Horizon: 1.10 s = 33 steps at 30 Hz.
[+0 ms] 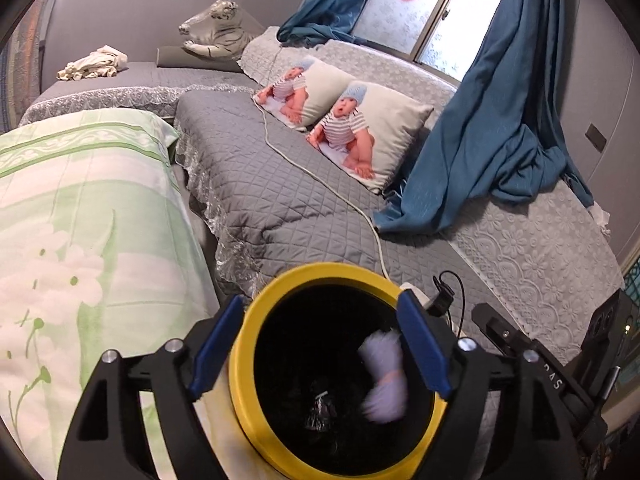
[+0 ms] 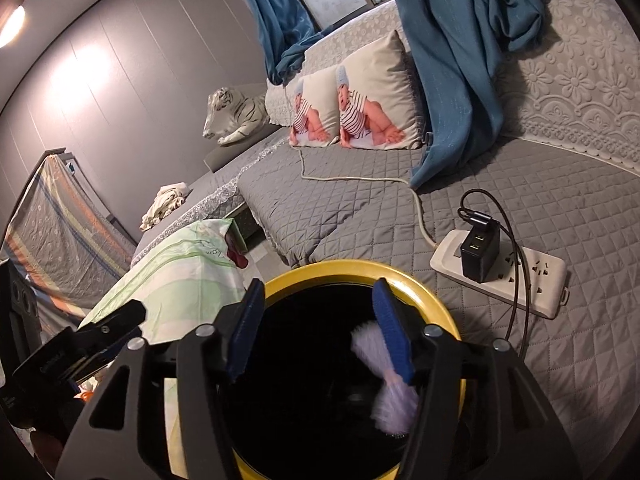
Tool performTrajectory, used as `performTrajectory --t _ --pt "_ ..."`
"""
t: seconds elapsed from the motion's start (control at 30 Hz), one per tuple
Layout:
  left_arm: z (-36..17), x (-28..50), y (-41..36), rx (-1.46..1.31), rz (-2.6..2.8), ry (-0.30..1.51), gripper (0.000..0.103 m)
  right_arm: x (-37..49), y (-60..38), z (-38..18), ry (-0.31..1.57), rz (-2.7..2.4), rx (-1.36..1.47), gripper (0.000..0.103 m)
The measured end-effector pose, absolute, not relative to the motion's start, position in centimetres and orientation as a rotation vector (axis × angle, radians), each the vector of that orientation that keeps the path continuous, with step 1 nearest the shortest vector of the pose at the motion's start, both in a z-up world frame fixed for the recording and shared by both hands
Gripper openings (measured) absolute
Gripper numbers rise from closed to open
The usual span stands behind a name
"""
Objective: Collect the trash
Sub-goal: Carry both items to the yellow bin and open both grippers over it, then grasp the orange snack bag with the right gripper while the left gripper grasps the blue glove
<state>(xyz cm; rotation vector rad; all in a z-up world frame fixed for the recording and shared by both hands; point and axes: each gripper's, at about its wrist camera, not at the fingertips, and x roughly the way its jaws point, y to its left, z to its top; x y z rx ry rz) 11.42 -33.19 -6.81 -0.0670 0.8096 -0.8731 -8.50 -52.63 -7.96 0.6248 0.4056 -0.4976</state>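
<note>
A: Where are the tongs?

B: Both hang over the yellow-rimmed bin (image 1: 256, 364). The left gripper (image 1: 320, 344) has its blue pads (image 1: 218, 344) spread wide apart, released, with nothing between them.

A: And the right one?

B: The right gripper (image 2: 320, 328) is also released. Its pads (image 2: 390, 332) stand apart and press on nothing.

A: Where is the trash?

B: A pale lilac piece of trash (image 1: 384, 376), blurred, is below the tongs, inside the dark mouth of the bin. In the right wrist view the same piece (image 2: 394, 396) shows just beside the right pad; I cannot tell if it touches it.

A: What is around?

B: Beyond the right tongs lies a white power strip (image 2: 520, 276) on the grey quilt (image 2: 360, 208). Left of the left tongs is a green flowered cloth (image 1: 80, 240).
</note>
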Motion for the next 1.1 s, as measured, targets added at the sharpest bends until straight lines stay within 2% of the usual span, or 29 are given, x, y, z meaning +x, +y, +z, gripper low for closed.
performTrajectory --t 0.07,0.23,0.43,0.8,1.1 --pt "-6.4 11.4 -32.9 -0.062 -0.856 0.788 0.081 -8.7 -52.6 -7.9 0.399 -0.497 0.627 0.058" --pt "-4.5 11.2 -31.3 -0.057 -0.805 0.698 0.093 -8.8 -52.0 -7.1 0.373 -0.497 0.608 0.073" --pt "-1.6 11.4 -28.7 -0.031 -0.743 0.612 0.095 -8.7 -50.3 -5.3 0.339 -0.463 0.558 0.085" --pt "3.9 11.3 -19.2 -0.063 -0.671 0.479 0.095 -6.2 -44.9 -1.5 0.314 -0.28 0.489 0.087" --pt "5.0 11.2 -9.8 -0.077 -0.547 0.435 0.095 -1.9 -37.1 0.8 0.362 -0.011 0.423 0.089"
